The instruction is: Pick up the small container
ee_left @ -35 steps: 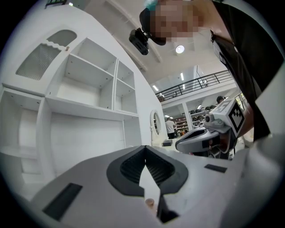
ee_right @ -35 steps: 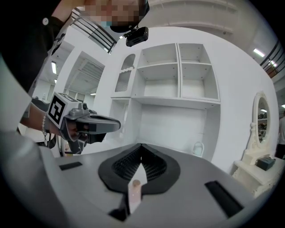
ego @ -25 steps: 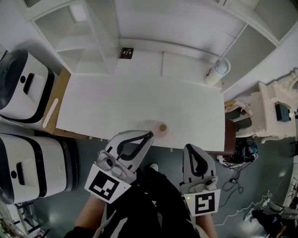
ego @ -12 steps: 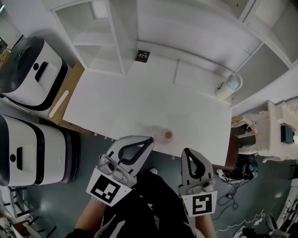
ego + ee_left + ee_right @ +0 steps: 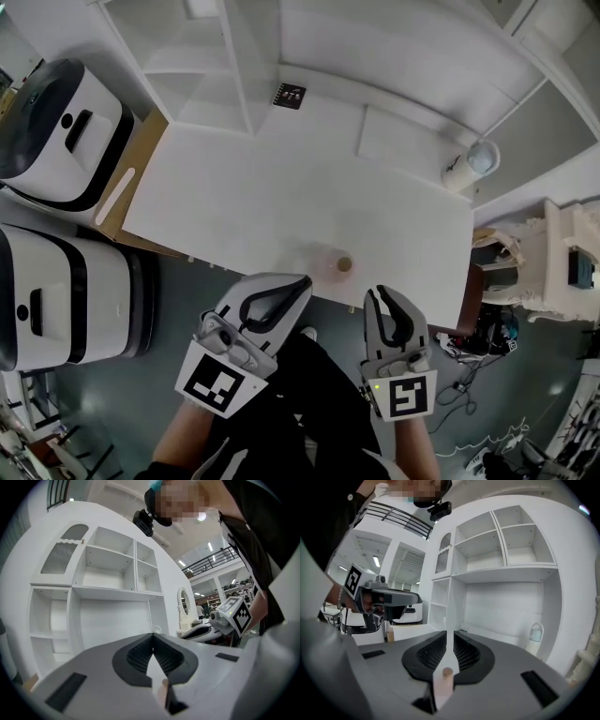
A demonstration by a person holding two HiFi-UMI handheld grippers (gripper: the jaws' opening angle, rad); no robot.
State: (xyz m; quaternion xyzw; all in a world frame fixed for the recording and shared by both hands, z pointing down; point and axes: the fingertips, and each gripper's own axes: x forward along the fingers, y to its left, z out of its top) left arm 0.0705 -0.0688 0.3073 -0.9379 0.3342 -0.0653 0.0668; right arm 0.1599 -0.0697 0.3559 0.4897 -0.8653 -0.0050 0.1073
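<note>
Small container [image 5: 335,264] stands on the white surface [image 5: 281,197] just inside the front edge, the one nearest the person. It looks upright, a clear pinkish body with a brown cap on top.

It lies ahead of both tools, between their lines. The left hand-held gripper [image 5: 302,280] is fully closed with nothing in it. Its tips look a little nearer the container, which sits off to that gripper's right.

The right hand-held gripper [image 5: 375,296] has just been opening. Its jaws stand only slightly apart with nothing between them yet. Its own view shows the container straight down the narrow gap, so I judge this side better lined up. The gap still looks too narrow for the body.

Room is ample. The surface is bare around the container, a white bottle [image 5: 469,165] stands well apart at the far right corner, and the shelf unit [image 5: 225,66] is beyond the back edge. The near edge is the one thing to mind.
</note>
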